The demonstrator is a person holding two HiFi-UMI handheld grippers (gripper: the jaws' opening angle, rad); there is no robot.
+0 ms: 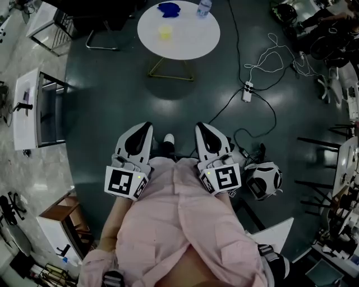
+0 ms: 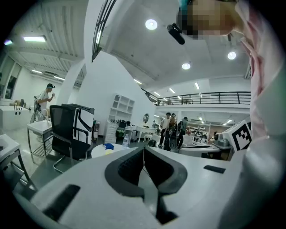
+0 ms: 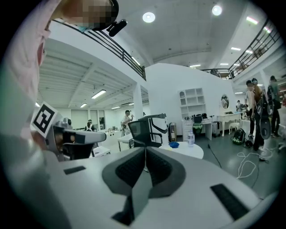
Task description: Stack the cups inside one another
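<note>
Fingers of the left gripper are pressed together along their dark pads with nothing between them. The right gripper has its fingers closed the same way, also empty. In the head view both grippers sit low in the middle of the frame, held side by side against a pink shirt, the left gripper and right gripper pointing up the frame over dark floor.

Well apart from them, at the top centre of the head view, stands a round white desk. A yellow cup sits on its left half. A blue object lies just beyond the cup at the far edge, and its shape is too small to make out. A clear bottle stands to the right of it.

A power strip with trailing cables lies on the floor right of the desk. In the left gripper view a black office chair stands left of the desk.
</note>
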